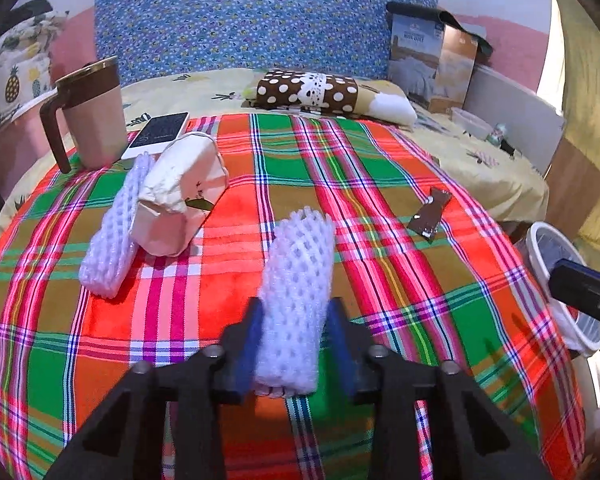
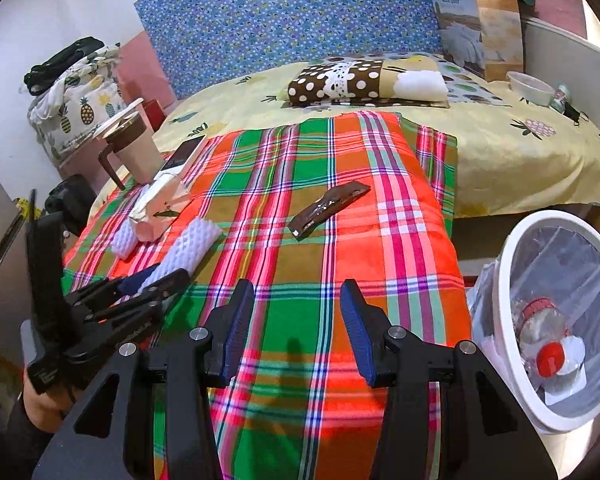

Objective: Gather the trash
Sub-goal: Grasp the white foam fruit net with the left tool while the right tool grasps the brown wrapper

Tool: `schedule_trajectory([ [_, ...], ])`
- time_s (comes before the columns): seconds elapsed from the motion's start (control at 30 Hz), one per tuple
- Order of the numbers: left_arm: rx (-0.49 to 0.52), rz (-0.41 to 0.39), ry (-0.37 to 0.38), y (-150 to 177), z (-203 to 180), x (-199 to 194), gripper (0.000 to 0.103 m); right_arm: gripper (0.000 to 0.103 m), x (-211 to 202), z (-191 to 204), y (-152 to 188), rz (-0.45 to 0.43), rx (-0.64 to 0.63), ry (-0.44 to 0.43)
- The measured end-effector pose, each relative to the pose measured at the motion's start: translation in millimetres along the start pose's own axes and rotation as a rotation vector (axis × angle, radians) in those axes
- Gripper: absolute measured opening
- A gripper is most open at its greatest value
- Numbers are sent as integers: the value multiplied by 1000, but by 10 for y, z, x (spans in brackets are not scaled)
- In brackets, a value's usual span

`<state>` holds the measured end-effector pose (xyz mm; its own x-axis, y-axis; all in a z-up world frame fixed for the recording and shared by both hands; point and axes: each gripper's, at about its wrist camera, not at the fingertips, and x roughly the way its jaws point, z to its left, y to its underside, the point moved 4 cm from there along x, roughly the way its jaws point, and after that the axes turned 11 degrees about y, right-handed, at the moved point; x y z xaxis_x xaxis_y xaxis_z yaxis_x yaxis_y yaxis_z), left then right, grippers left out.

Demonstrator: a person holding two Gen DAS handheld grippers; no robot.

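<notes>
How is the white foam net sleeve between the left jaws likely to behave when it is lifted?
The foam net sleeve is open mesh, so it probably squashes under the left gripper and weighs very little. It lies flat and limp on the plaid cloth, so its free end may droop. Its knobbly surface should resist slipping.

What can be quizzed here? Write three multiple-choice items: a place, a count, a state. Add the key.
1. Where is the bin? A off the cloth, to its right; B on the cloth; C between the left gripper's fingers.
2. How many foam nets lie on the cloth? A one; B two; C four.
3. The right gripper is: A shut on a foam net; B shut on the bin's rim; C open and empty.
Key: 1 A, its rim stands past the cloth's right edge. 2 B, one sits between the left gripper's fingers, one by the carton. 3 C, only cloth shows between its fingers.
</notes>
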<state>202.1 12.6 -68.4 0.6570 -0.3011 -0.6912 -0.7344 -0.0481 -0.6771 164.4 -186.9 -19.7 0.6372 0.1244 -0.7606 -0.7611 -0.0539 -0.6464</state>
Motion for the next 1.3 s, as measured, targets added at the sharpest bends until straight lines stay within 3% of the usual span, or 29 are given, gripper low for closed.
schedule_trajectory([
  [0.23,-66,-50,46,-8,106,-100,22,47,139,101,-104,10,-3,23],
  [0.53,-192,-112,123,0,341,-214,21,47,473,162,-263,39,-4,76],
  [1.0,-235,-99,172,15,431,-139,21,47,936,162,-398,84,50,185],
  [1.07,-237,-97,174,14,434,-130,21,38,916,144,-374,81,46,199],
  [1.13,-235,-95,175,11,432,-121,21,20,890,102,-364,83,46,207],
  [1.2,-234,-93,176,9,434,-107,21,10,844,26,-339,90,59,206],
  [1.3,-232,-87,180,9,430,-94,21,9,750,-46,-277,92,74,190],
])
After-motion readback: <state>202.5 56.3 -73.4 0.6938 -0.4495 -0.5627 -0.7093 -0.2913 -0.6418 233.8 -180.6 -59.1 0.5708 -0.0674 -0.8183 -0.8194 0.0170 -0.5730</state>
